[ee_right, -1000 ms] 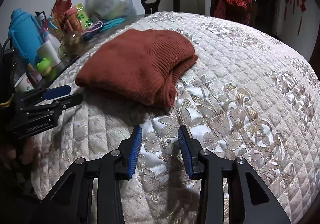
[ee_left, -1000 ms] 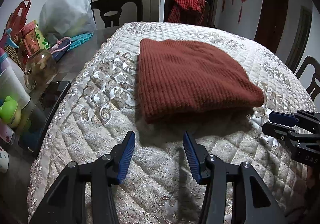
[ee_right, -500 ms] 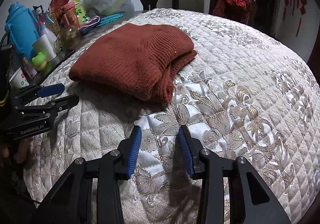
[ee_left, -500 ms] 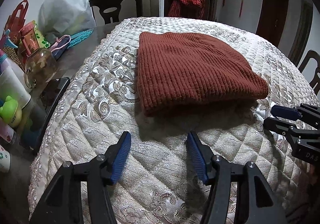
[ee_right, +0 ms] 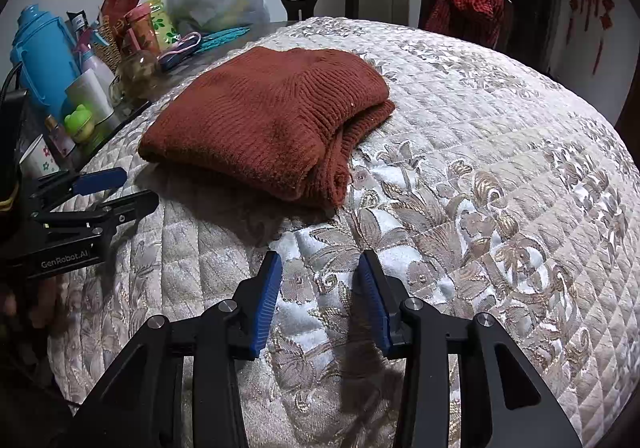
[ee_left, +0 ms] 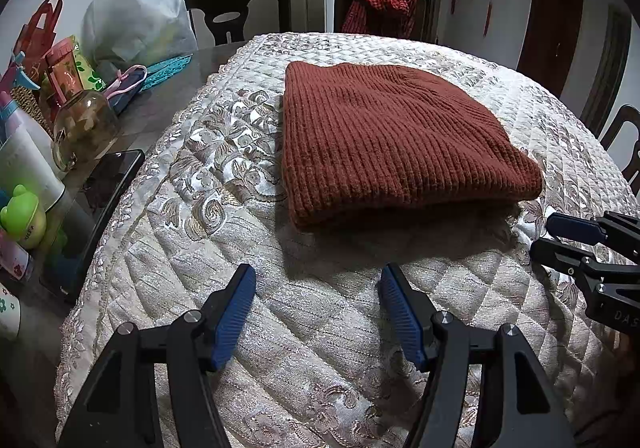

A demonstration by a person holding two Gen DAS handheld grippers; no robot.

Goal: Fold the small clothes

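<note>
Rust-brown ribbed knit garment (ee_left: 396, 140) lies folded on the quilted floral cover (ee_left: 224, 232), both claws held off it.

The garment sits as a thick, layered rectangle in the middle of the cover, its stacked edges showing at the near corner in the right wrist view (ee_right: 272, 116). The left gripper (ee_left: 318, 296) hangs above bare quilt just short of the garment's near edge, its blue-padded jaws spreading wider with nothing between them. The right gripper (ee_right: 318, 280) hovers over the cover beside the garment's layered end, its jaws opening too, and empty. Along the table's left side stand a glass jar (ee_left: 82, 124), a green frog toy (ee_left: 24, 216), a dark phone (ee_left: 100, 204) and a white plastic bag (ee_left: 140, 8). Behind the table, a red checked cloth (ee_left: 380, 2) drapes over a dark chair (ee_left: 240, 10).
</note>
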